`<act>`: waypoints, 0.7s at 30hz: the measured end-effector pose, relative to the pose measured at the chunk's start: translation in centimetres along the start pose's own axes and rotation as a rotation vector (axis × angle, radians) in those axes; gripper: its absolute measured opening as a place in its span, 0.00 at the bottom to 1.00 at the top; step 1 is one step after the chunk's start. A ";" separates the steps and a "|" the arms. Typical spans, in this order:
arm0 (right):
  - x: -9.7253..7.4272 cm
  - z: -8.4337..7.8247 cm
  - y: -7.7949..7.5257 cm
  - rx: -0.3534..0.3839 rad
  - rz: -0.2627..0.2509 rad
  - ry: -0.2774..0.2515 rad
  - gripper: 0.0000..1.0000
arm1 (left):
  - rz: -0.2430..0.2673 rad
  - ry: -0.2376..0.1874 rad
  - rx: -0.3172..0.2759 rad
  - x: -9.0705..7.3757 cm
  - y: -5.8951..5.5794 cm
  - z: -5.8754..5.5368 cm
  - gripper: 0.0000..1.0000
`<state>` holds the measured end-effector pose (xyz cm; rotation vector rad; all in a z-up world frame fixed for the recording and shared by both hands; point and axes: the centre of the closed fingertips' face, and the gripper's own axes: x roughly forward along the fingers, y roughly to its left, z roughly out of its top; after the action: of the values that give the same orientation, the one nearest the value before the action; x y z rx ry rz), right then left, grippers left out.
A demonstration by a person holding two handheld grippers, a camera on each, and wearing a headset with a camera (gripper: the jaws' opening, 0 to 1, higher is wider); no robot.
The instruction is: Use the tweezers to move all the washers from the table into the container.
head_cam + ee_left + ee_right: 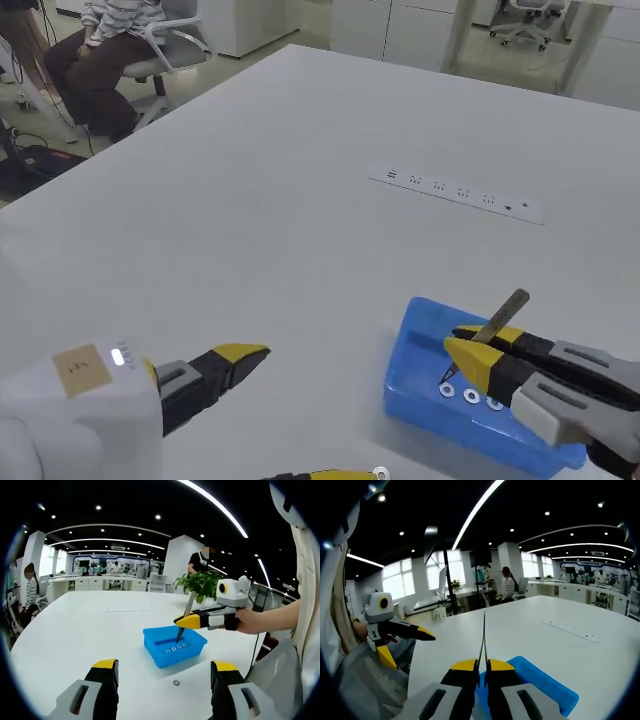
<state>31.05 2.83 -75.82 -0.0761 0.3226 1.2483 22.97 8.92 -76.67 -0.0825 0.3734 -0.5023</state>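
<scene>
Head view, blue container (420,330) w/ 3 washers (471,396) inside (tweezers (505,310) tip-down over it)

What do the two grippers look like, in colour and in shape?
Both the left gripper and the right gripper have pointed black jaws with yellow tips on grey-white bodies. The left body carries a tan label and a small lit lamp.

Wide-spread left tool (165,666), seemingly pinched right tool (482,666)
</scene>
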 end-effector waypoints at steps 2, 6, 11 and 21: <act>0.0 -0.1 0.2 0.013 0.006 -0.004 0.04 | 0.001 -0.002 0.000 0.0 0.0 0.0 0.76; -0.1 -0.4 0.8 0.018 0.027 -0.005 0.04 | -0.001 -0.003 0.000 -0.1 0.0 0.1 0.76; 0.2 -1.1 1.8 0.042 0.065 0.007 0.04 | -0.001 -0.004 0.000 -0.1 -0.1 0.1 0.76; 1.5 -3.7 3.4 0.086 0.111 0.060 0.04 | 0.000 -0.005 -0.001 -0.1 0.0 0.1 0.76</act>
<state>27.52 4.40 -79.37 -0.0222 0.4368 1.3424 22.92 8.95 -76.55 -0.0849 0.3689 -0.5015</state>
